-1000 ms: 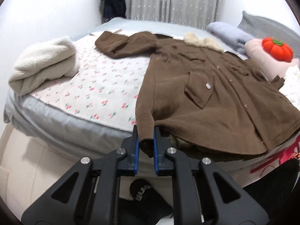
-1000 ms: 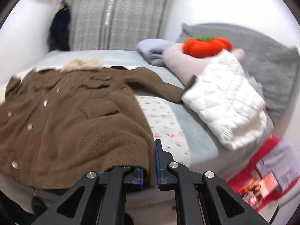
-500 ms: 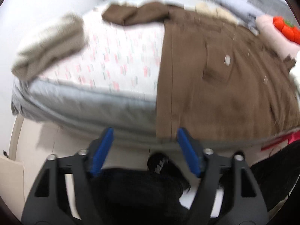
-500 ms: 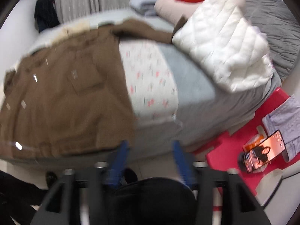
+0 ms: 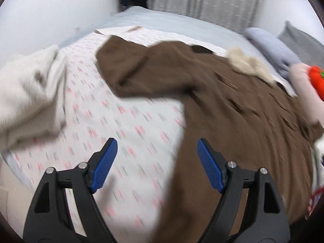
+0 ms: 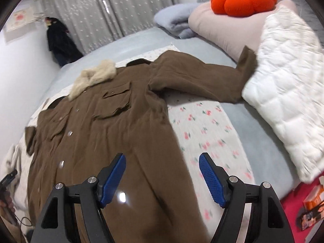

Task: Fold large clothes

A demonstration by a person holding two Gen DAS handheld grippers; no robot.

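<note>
Brown coat (image 6: 113, 133) spread flat on the bed (image 6: 239, 121), released.
Left hand-held gripper (image 5: 157, 162), then right hand-held gripper (image 6: 162, 174): both clamped the hem a second ago; now jaws are opening, empty, above the coat's lower edges.

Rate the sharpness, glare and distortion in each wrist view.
Left wrist view: heavy motion blur smears the floral sheet and brown coat; the gripper fingers stay sharp. Right wrist view: much sharper, fisheye bending at the edges, a small glare spot low on the coat.

walls (image 6: 22, 60): white | curtain (image 6: 105, 10): grey, drawn | bed (image 6: 239, 121): grey sheet | floor mat (image 6: 291, 208): red
</note>
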